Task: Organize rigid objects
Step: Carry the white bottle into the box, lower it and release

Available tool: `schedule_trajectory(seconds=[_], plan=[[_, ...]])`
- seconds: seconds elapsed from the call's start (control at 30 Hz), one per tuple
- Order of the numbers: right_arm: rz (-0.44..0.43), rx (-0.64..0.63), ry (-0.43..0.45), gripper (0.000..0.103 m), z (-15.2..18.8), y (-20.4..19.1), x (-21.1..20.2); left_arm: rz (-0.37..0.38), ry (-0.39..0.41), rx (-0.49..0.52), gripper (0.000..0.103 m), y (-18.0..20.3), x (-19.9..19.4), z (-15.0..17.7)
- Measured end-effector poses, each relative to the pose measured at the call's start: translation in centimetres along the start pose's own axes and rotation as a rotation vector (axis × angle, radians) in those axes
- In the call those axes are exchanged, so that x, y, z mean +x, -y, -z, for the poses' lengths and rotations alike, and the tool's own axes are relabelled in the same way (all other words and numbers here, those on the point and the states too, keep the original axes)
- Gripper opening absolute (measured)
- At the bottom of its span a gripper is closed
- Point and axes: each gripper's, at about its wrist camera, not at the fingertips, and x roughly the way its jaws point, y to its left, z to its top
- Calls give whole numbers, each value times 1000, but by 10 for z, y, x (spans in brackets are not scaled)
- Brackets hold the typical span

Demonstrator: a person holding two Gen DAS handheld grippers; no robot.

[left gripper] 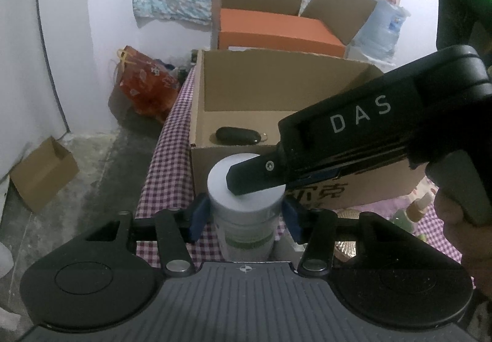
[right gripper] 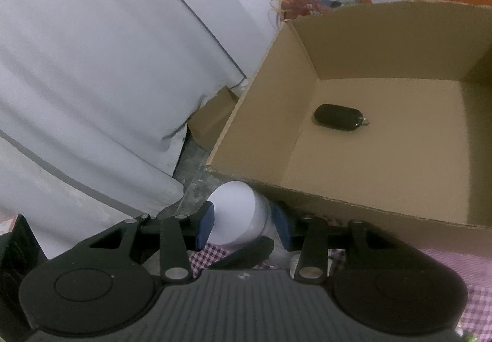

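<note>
**While both jaws flank the jar, the box waits**

Since only a fob [left gripper: 236, 135] lies in the box [left gripper: 276, 87], the task looks barely begun, and the step in hand is moving the jar [left gripper: 221, 188] in

From the left: the counter [left gripper: 166, 163], under a checked cloth, carries the jar upright near its left edge, just in front of the box's near wall. The left gripper [left gripper: 245, 214] points down at a slant with the jar between its blue pads [left gripper: 199, 214]. The pads sit close against the jar just under the lid, but I cannot tell whether they press or stand just clear

Further right, the right gripper [right gripper: 243, 223] reaches in from that side, sloping down, and one black finger lies across the lid. Its own camera shows the lid between its pads, the left pad at the lid's edge and the right pad close by the body. Whether these jaws are clenched I cannot tell either. A hand [left gripper: 461, 234] holds its grip at the far right

Next, I judge, one gripper must take a sure hold while the other lets go, or the jar may tip. Then comes a lift over the near wall and a set-down on the bare floor of the box, clear of the fob
</note>
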Motion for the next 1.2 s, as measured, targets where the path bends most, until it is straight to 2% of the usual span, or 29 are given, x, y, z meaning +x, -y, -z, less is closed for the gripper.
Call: schedule_trajectory(seconds=[0.17, 0.4, 0.57, 0.7, 0.93, 1.2], plan=[[-7, 7, -2, 46, 0, -3, -1, -14, 8, -11, 51, 0, -8, -3], [-49, -7, 23, 46, -1, -22, -19, -41, 51, -22, 51, 2, -41, -15], [-85, -47, 86, 46, -13, -42, -50, -50, 115, -9, 51, 8, -68, -43], [-85, -70, 145, 47, -31, -50, -73, -36, 136, 11, 51, 17, -69, -72], [-35, -33, 192, 46, -78, -26, -91, 13, 115, 42, 51, 35, -26, -119], [1, 69, 158, 46, -129, 41, -61, 42, 1, 40, 51, 48, 48, -147]])
